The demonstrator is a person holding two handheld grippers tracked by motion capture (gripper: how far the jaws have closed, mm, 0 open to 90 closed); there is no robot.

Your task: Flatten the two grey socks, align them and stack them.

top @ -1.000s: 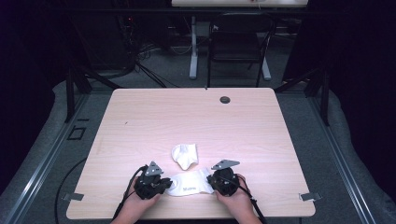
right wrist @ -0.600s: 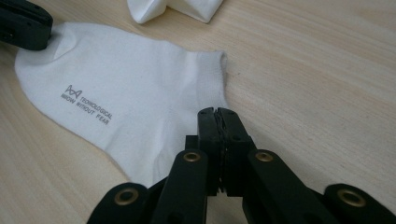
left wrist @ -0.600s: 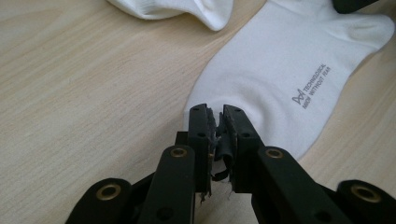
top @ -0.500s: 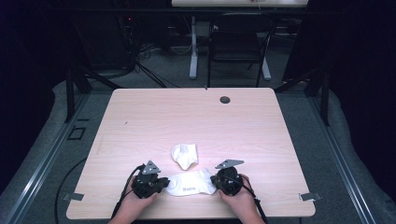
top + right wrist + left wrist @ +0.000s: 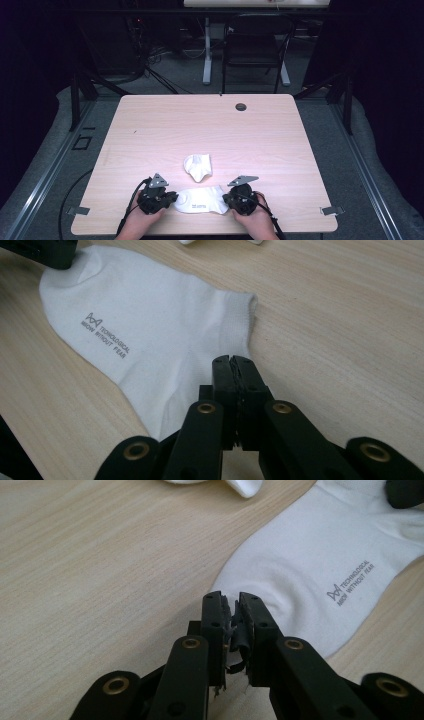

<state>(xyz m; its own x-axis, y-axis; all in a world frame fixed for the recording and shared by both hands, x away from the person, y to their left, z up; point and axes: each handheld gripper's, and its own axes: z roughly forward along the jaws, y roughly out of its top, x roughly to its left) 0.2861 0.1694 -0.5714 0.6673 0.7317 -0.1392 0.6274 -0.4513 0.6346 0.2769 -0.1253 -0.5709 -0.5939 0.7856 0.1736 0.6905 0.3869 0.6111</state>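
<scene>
1. Flat white ankle sock [image 5: 201,200] lies near the front edge of the light wood table [image 5: 210,130], stretched sideways between the two grippers. Grey printed logo text faces up on it (reads roughly "technological ... without fear").
2. Left gripper [image 5: 167,196] sits at the sock's left end. In the left gripper view [image 5: 233,611] its jaws are pressed nearly together right at the sock's rounded end; looks like a pinch on the fabric edge, but the contact point is hidden behind the jaw tips, so not fully sure.
3. Right gripper [image 5: 229,199] sits at the sock's right end, near the ribbed cuff. In the right gripper view [image 5: 234,371] the jaws are pressed tight together with no gap, lying on top of the sock's fabric just below the cuff, pinching it.
4. Person's hands [image 5: 252,220] come in from the bottom edge, one on each gripper; a cable trails from each.
5. Second white sock [image 5: 198,166], bunched up, rests just behind the flat one, near it and apart from both grippers.
6. Small dark round grommet [image 5: 241,106] sits near the table's far edge, well apart from the socks.
7. Dark chair [image 5: 254,45] stands beyond the table.
</scene>
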